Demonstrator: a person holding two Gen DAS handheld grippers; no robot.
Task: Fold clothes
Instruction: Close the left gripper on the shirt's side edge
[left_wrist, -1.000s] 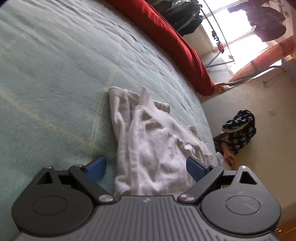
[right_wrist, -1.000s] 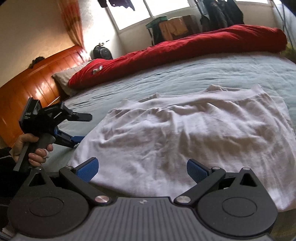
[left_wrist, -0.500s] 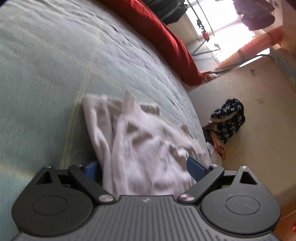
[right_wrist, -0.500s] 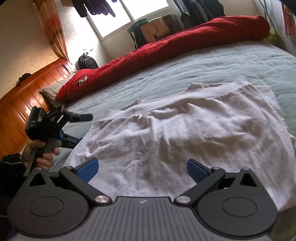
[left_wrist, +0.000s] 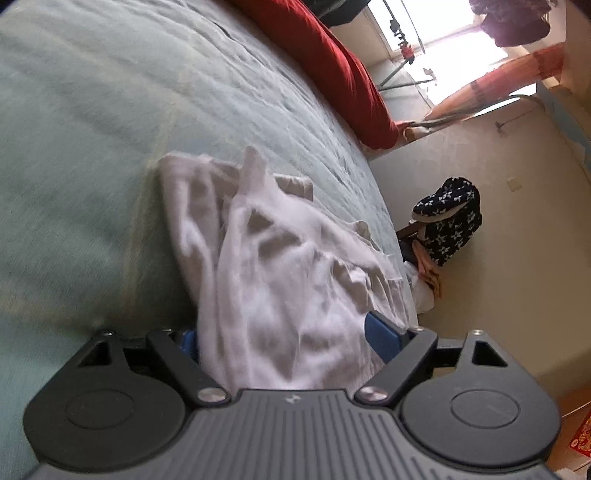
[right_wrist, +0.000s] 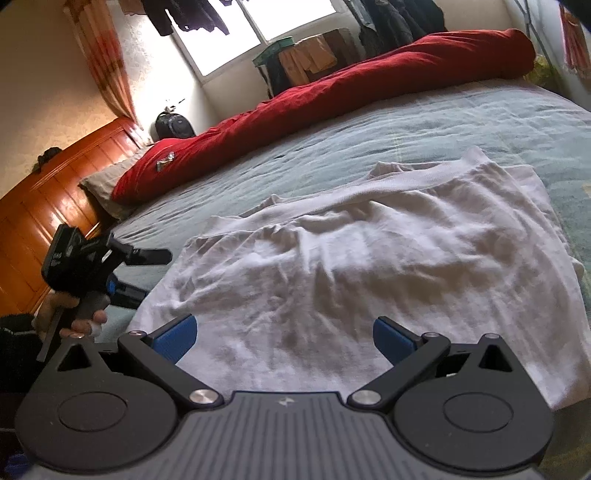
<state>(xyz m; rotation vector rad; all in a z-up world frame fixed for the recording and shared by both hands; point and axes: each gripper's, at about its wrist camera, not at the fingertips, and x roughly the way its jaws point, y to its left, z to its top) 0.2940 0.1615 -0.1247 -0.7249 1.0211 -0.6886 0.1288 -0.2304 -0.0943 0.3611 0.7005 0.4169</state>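
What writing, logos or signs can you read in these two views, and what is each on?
"DAS", roughly: white letters on the left gripper, seen from the right wrist view; blurred, reading uncertain.
Gold marks on a red paper, floor corner: too blurred to read.
Small emblem on each gripper's grey body: a logo, not letters.

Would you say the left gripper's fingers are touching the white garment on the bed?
Cannot tell. In the left wrist view the white garment lies between the left gripper's spread jaws, which have just been closing, but cloth hides one pad, so no contact or gap shows plainly.

Black gripper (right_wrist: 284, 338), blue pads (right_wrist: 173, 332), silver screws, dark sleeve (right_wrist: 14, 343).
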